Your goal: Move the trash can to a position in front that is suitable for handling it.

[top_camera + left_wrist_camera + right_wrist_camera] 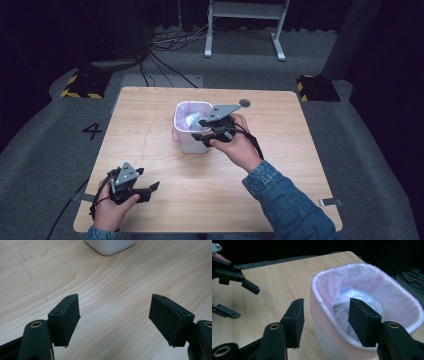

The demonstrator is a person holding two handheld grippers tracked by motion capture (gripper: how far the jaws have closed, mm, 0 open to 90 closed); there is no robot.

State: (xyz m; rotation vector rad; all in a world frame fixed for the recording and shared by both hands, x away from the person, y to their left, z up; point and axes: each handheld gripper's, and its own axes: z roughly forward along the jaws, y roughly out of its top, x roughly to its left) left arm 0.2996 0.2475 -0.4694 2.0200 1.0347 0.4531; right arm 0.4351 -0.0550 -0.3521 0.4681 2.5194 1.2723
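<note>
Our right gripper straddles the bin liner's 6 o'clock rim, wide open, empty; we'd pinch plastic only. Left gripper idles open.

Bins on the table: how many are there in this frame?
1. A single white bin lined with a pink bag stands near the table's middle, with the open right gripper at its rim. The left gripper sits open near the front left corner.
</note>
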